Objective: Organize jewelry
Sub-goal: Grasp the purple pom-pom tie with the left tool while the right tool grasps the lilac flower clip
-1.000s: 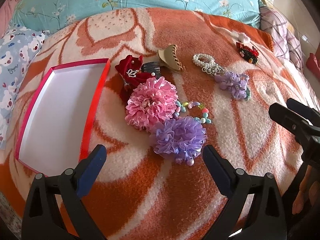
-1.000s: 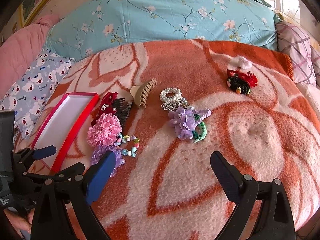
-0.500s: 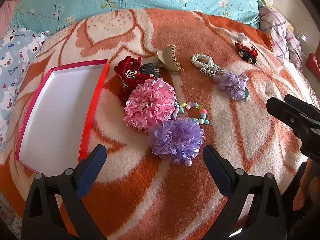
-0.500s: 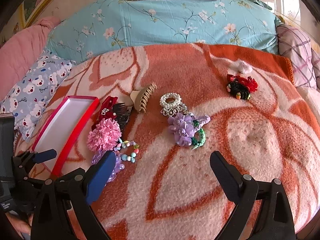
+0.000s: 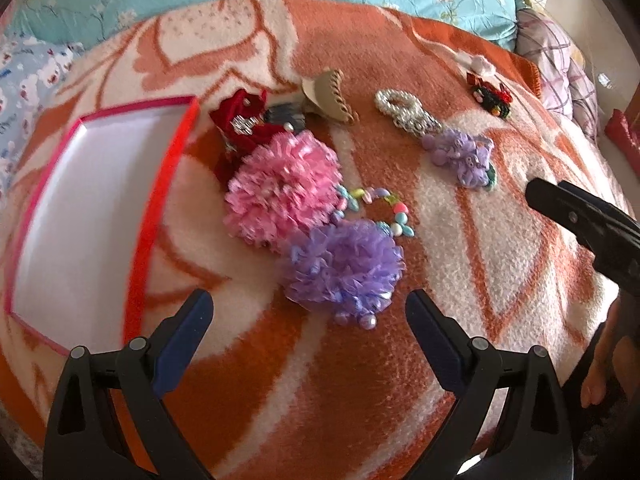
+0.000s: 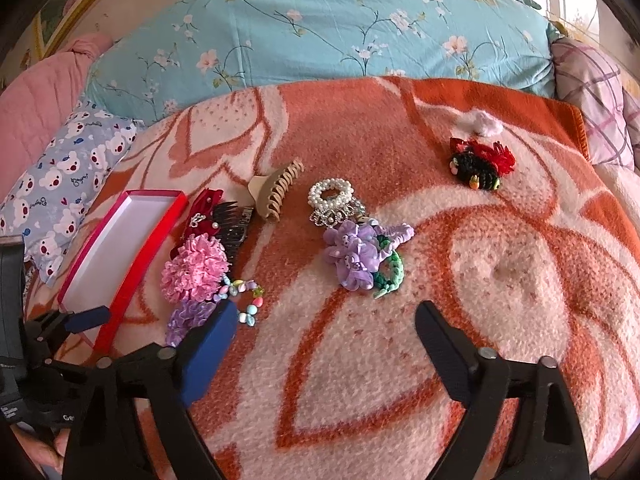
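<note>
Hair ornaments lie on an orange and cream blanket. A purple pom-pom (image 5: 344,264) sits just ahead of my left gripper (image 5: 306,308), which is open and empty. Behind it lie a pink pom-pom (image 5: 280,188), a bead bracelet (image 5: 380,196) and a red velvet bow (image 5: 240,120). A red box (image 5: 160,184) with a white inside lies open at the left. My right gripper (image 6: 326,316) is empty, its jaws closing, short of a lilac flower tie (image 6: 356,252). Its left finger hides part of the purple pom-pom (image 6: 188,316).
A beige claw clip (image 6: 276,192), a dark comb (image 6: 236,224), a pearl scrunchie (image 6: 330,192) and a red and black hair tie (image 6: 480,162) lie farther back. Pillows and a blue floral quilt (image 6: 320,40) line the far side.
The right gripper's jaws have drawn closer together. The left wrist view has tipped slightly, so the pom-poms sit a little lower and nearer in it.
</note>
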The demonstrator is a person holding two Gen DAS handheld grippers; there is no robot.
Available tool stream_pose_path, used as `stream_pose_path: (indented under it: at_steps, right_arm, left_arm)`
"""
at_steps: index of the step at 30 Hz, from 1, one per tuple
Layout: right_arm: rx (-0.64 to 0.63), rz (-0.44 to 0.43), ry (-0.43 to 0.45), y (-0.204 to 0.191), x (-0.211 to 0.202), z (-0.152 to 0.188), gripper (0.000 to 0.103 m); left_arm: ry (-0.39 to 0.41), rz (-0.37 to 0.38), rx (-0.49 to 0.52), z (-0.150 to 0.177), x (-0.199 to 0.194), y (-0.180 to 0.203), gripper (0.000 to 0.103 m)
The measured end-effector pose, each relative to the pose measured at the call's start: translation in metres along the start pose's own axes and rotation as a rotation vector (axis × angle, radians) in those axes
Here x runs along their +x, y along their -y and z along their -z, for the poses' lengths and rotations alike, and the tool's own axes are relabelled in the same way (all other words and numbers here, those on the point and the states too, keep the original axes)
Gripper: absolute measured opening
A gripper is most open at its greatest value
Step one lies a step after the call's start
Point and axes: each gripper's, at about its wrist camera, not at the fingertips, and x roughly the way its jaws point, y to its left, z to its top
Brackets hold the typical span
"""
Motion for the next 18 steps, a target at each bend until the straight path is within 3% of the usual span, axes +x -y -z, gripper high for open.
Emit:
stream_pose_path:
  at_steps: [11, 14, 18]
  right_arm:
    - [0.022, 0.001, -0.033, 0.009, 0.037, -0.013, 0.065]
    - [0.026, 0.016, -0.042, 0.012, 0.054, -0.02, 0.064]
    - [0.042, 0.036, -0.064, 0.02, 0.078, -0.025, 0.056]
  left_arm:
    - [-0.032, 0.055, -0.003, 0.0, 0.039, 0.006, 0.097]
    - [-0.056, 0.092, -0.014, -0.001, 0.049, 0.001, 0.081]
    - [-0.069, 0.175, -0.039, -0.001, 0.054, -0.005, 0.047]
